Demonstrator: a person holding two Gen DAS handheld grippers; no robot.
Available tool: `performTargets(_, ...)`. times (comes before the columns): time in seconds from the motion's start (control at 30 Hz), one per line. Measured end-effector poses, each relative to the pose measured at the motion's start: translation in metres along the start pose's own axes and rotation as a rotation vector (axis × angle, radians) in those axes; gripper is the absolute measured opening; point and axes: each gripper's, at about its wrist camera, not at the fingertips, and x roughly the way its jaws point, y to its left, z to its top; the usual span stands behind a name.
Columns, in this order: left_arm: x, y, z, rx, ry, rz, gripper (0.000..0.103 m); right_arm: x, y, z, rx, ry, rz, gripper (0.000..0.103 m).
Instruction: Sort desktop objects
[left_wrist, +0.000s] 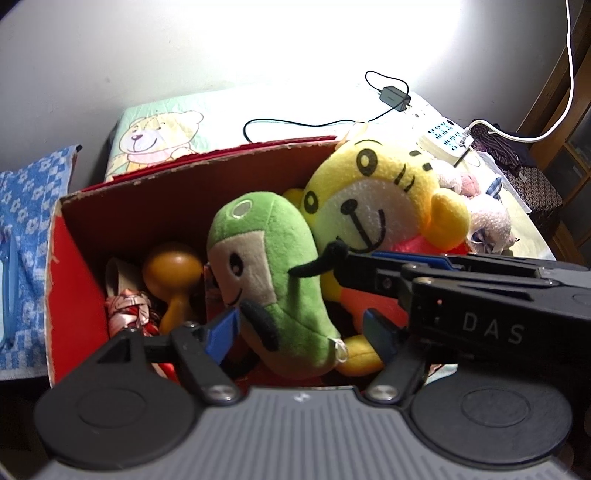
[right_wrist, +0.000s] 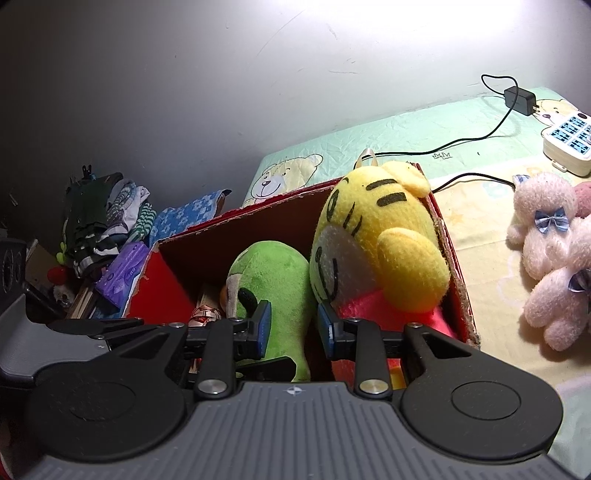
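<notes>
The letters "DAS" are printed in grey on the black body of the right gripper (left_wrist: 360, 275), which crosses the left wrist view. Both grippers have blue ribbed pads and a grey grooved housing. The left gripper (left_wrist: 301, 330) is spread wide around the lower part of the green plush (left_wrist: 273, 273), a soft fleece toy of bean shape with a beige face. The right gripper (right_wrist: 293, 326) is also spread, and its pads stand beside the green plush without pinching it. This plush stands in the red cardboard box (right_wrist: 162, 291), next to a yellow tiger plush (right_wrist: 384, 243) and a smooth brown gourd (left_wrist: 173, 273). Pink fluffy bears (right_wrist: 546, 251) lie on the bear-printed sheet (right_wrist: 480, 218), outside the box.
</notes>
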Motion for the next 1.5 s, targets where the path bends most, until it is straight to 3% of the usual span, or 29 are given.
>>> performTargets(0.63, -0.015, -0.010, -0.008, 0.002, -0.018, 0.049, 0.077, -0.016, 0.000, -0.007, -0.004, -0.031, 0.005, 0.035)
performTargets(0.83, -0.024, -0.013, -0.011, -0.001, -0.043, 0.109, 0.086, -0.025, 0.001, -0.009, -0.013, -0.053, 0.004, 0.036)
performTargets(1.5, -0.047, -0.041, -0.022, -0.032, -0.080, 0.266, 0.096, -0.056, -0.018, -0.017, -0.017, -0.076, 0.063, 0.037)
